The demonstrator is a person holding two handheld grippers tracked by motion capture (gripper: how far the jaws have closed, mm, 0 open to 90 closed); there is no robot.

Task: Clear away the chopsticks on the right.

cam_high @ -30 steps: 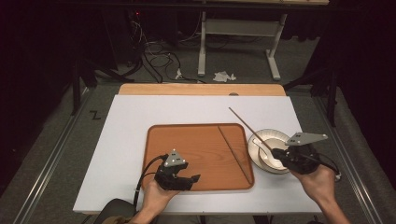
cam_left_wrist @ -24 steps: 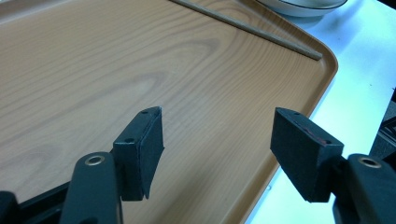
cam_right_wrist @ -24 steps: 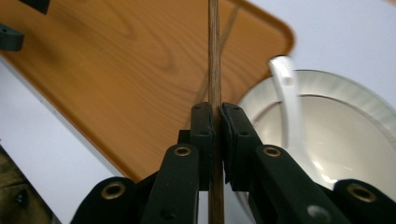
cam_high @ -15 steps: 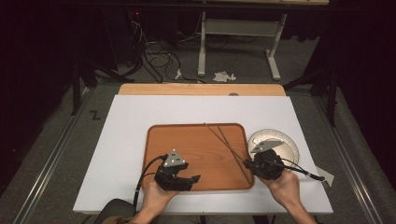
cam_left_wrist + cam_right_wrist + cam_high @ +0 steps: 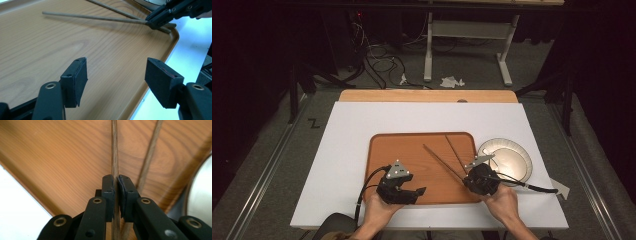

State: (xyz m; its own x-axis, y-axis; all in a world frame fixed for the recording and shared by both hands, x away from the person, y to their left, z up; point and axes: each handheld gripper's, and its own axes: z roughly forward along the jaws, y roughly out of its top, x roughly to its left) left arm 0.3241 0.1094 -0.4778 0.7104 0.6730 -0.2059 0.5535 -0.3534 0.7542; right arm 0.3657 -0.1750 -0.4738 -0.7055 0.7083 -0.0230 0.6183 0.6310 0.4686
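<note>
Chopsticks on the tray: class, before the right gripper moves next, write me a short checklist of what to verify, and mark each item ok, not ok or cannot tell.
1. Right gripper shut on one chopstick: ok, the jaws clamp it.
2. Second chopstick free of the jaws: ok, it lies beside them on the wooden tray.
3. Held chopstick's far tip touching the tray: cannot tell.
4. Left gripper out of the way: ok, open, holding nothing, over the tray's near edge.
5. Plate apart from the chopsticks: ok, it sits right of the tray.
</note>
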